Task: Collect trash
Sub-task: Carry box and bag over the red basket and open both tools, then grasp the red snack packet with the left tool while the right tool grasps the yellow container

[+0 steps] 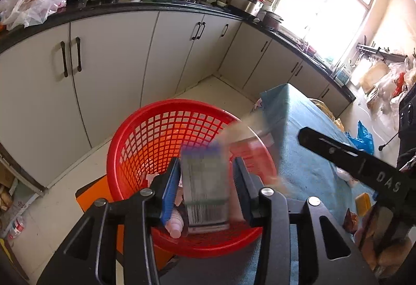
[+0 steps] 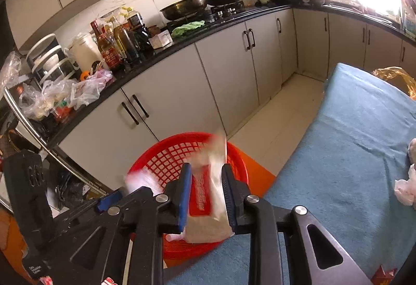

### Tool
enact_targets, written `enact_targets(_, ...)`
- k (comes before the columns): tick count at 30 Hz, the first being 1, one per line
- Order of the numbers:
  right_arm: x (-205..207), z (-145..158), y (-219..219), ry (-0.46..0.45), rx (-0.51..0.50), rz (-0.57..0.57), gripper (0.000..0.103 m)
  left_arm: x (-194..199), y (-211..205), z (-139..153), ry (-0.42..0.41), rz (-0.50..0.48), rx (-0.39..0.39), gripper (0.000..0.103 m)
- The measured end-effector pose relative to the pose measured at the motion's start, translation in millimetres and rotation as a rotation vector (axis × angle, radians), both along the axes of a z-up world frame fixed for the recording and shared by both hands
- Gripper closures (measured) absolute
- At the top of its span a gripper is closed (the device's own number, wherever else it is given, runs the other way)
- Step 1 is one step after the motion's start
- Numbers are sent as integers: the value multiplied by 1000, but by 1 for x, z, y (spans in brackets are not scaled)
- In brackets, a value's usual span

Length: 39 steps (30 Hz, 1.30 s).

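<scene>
On the left, the left hand-held gripper (image 1: 205,175) hangs over the red basket (image 1: 145,144), which sits on an orange stool (image 1: 88,196) beside the blue-covered desk (image 1: 306,134). Between its fingers is a flat carton (image 1: 205,188) with a barcode on its near end, blurred as if dropping; there is a visible gap on each side, so the jaws look parted and the carton seems free of the pads. A small pale bottle (image 1: 176,226) already lies in the basket below it.

To the right, the right hand-held gripper (image 2: 206,188) is over the same basket (image 2: 166,154). A crumpled paper wrapper (image 2: 208,196) stands between its fingers, also blurred; the right pad lies against it, while on the left I cannot tell whether the pad touches, so I cannot say whether the grip holds or has let go.

In my judgement this is the drop step: both pieces are being released into the basket. Further right on the desk lies more rubbish, a white crumpled tissue (image 2: 405,188) near the edge. The next move calls for jaws fully clear of both pieces, then a swing back over the desk to fetch what remains
</scene>
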State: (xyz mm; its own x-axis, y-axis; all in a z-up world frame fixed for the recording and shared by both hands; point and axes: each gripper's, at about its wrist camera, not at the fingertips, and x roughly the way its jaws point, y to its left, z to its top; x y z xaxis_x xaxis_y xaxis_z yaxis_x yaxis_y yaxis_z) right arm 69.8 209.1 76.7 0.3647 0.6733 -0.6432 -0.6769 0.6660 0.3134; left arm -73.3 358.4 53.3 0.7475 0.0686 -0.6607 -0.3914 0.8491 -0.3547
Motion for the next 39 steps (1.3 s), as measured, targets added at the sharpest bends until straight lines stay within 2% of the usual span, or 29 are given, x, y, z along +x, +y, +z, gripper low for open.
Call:
enact_targets(2, 0, 4, -6, -4, 8, -13, 77, -2, 1, 0, -3, 3, 6, 56)
enact_targets(7, -14, 14, -29, -13, 33, -8, 76, -13, -3, 1, -17, 17, -3, 55)
enact_targets(8, -18, 14, -35, -14, 32, -1, 75, -17, -6, 2, -20, 22, 6, 54)
enact_targets(10, -27, 15, -46, -23, 25, 2, 71, -26, -13, 3, -22, 36, 21, 45)
enact_targets(13, -40, 12, -64, -32, 12, -2, 67, -38, -29, 5, -29, 59, 67, 43)
enact_targets(21, -54, -2, -112, -10, -10, -42, 67, -47, -74, 2, -13, 13, 138, 40)
enact_targets(32, -60, 1, -174, -41, 0, -106, 67, -45, -100, 2, -1, -30, 172, 39)
enact_targets(39, -49, 14, -242, -66, 55, -230, 67, -43, -118, 6, 1, -65, 181, 39)
